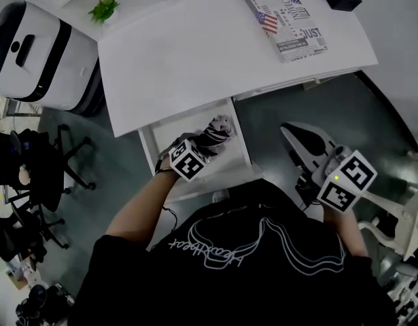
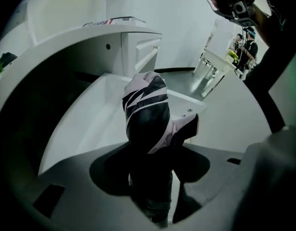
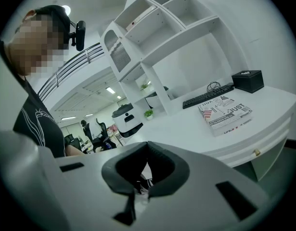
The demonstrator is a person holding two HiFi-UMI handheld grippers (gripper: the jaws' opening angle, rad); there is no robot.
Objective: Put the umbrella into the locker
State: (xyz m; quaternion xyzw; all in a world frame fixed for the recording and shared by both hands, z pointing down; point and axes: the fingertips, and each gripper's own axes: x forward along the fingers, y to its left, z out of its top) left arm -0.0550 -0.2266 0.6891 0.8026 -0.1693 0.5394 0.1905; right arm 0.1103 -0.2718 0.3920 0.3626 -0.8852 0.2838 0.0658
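Nearest, in front of the desk (image 1: 195,53), the person's black shirt (image 1: 229,270) fills the bottom of the head view.

Just in front of the desk's front edge and to its right, the right gripper (image 1: 290,131) hangs over the grey floor. Its fingers are pressed together with nothing gripped between them.

Under the desk's front edge, left of the middle, the locker (image 1: 188,119) stands open as a white tray-like compartment. The left gripper (image 1: 202,145) points steeply down into it. Its fingers pinch the folded umbrella (image 1: 220,126), black with pale stripes, by the lower part. The umbrella's free end lies inside the locker's outline, angled toward the desk. Whether that end touches the locker's floor cannot be told.

On the desk, near its right front corner, lies a book (image 1: 285,24) with a flag on its cover. Behind the book are a keyboard (image 3: 208,96) and a black box (image 3: 247,81). At the desk's far left corner is a small plant (image 1: 104,9). A white machine (image 1: 32,53) stands beyond the desk's left end.
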